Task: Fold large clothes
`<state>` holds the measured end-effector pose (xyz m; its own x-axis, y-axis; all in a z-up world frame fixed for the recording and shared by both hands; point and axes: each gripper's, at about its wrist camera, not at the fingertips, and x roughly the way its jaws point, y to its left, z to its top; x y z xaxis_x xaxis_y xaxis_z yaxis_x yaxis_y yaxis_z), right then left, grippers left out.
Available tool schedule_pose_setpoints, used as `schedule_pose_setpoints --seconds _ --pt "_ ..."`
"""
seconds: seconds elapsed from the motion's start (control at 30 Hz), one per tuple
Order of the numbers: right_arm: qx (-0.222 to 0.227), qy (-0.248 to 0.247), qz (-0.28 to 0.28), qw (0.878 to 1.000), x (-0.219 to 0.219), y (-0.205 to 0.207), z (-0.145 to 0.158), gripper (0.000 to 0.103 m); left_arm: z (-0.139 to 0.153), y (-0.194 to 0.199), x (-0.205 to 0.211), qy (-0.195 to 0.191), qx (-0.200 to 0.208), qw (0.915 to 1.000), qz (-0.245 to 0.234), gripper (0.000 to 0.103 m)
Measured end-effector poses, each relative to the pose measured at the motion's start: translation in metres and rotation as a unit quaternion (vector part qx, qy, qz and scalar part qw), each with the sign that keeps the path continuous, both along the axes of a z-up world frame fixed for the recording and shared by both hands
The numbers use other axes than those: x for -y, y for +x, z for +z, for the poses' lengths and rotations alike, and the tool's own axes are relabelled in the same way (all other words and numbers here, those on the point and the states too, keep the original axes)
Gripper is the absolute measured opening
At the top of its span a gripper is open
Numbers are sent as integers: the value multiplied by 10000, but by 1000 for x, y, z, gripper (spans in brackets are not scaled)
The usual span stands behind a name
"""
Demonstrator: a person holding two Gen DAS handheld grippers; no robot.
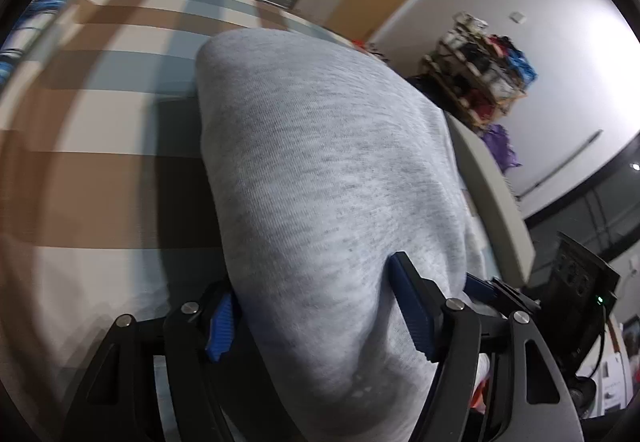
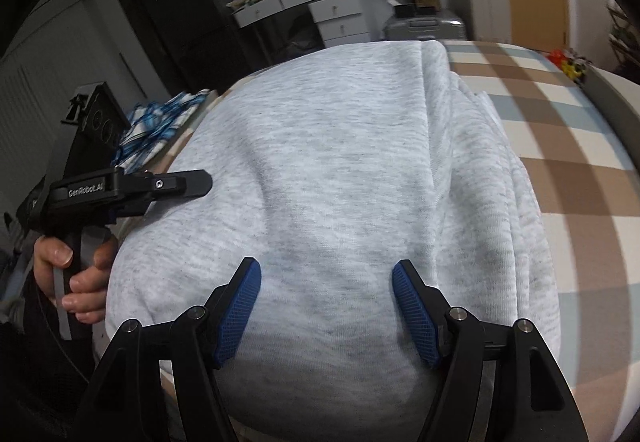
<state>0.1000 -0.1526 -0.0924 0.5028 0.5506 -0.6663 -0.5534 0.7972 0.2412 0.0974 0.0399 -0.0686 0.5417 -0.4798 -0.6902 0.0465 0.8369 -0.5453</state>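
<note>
Sweatshirt (image 2: 328, 178) | grey, doubled into a thick stack on the checked bedcover (image 2: 568, 146) | left gripper (image 1: 316, 306), right gripper (image 2: 326, 306): jaws apart over its near edge, gripping nothing | main folds look done; final tidy or stow left

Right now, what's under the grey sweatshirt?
The grey sweatshirt lies folded on a checked brown, white and pale-blue cover that shows around it. Whatever lies directly beneath the fabric is covered.

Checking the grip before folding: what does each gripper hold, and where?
Unclear: the grey sweatshirt bulges between both the left gripper and right gripper; clamping isn't visible.
</note>
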Motion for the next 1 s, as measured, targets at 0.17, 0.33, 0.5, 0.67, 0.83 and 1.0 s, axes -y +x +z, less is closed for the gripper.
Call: schedule_pose_setpoints --seconds 0.17,0.33,0.5,0.67,0.83,1.0 --pt "-99 11 -44 9999 -6 4 1 70 1 -1 3 297 17 9995 89 71" --pt "-18 146 -249 9996 28 5 26 71 15 -6 13 754 162 9968 225 71" --pt "149 182 -412 9989 34 17 42 73 46 -29 11 1434 1147 9822 388 71" --pt "-68 -275 -443 9986 0 51 35 70 33 -22 44 1626 1308 9775 -302 71" --pt "-495 -25 -630 9968 -3 94 34 73 19 -31 75 1519 1221 9679 -1590 72" --pt "-1115 364 -550 9916 -3 116 16 70 6 -45 98 2549 1543 9329 -2021 77"
